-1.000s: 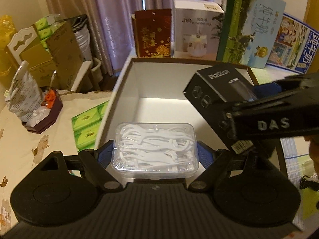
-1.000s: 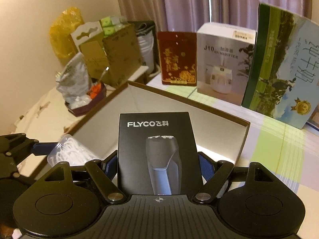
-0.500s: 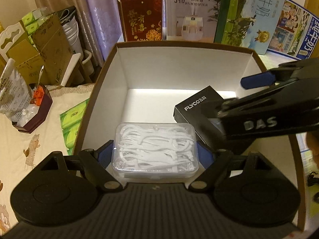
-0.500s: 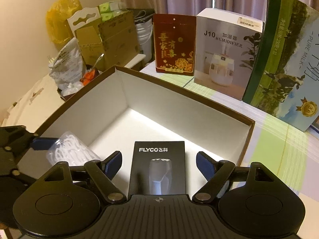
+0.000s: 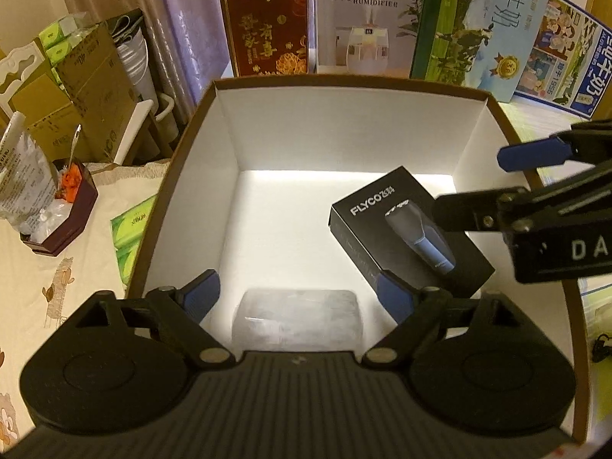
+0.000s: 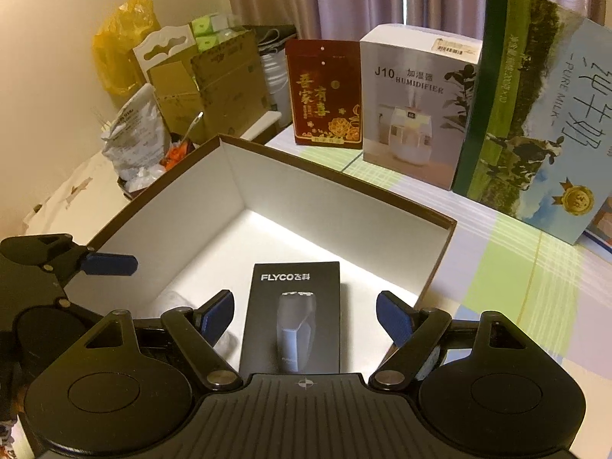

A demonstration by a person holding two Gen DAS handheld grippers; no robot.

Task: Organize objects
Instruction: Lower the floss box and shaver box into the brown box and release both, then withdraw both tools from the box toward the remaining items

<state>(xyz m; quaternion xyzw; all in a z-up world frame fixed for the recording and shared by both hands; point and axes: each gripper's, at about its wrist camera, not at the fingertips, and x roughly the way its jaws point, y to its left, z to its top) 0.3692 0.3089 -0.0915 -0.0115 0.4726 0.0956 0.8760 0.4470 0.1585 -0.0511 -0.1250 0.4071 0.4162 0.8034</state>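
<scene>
A large open storage box [image 5: 344,130] with white walls and a brown rim fills the left wrist view and shows in the right wrist view [image 6: 336,187]. A black FLYCO shaver box [image 5: 409,233] lies flat on its floor at the right; it also shows in the right wrist view [image 6: 292,317]. A clear plastic case of white floss picks [image 5: 298,319], blurred, lies on the floor at the near side. My left gripper [image 5: 298,294] is open above the case, apart from it. My right gripper [image 6: 304,311] is open above the shaver box.
Behind the storage box stand a red gift box [image 5: 267,30], a white humidifier box [image 5: 367,26] and a green milk carton box [image 5: 478,26]. Cardboard boxes [image 5: 88,88], a dark tray with a bag [image 5: 57,206] and green tissue packs [image 5: 130,229] lie left.
Both grippers have opened and let go: the shaver box and the floss pick case now lie on the storage box floor. Both grippers have drawn back and up.
</scene>
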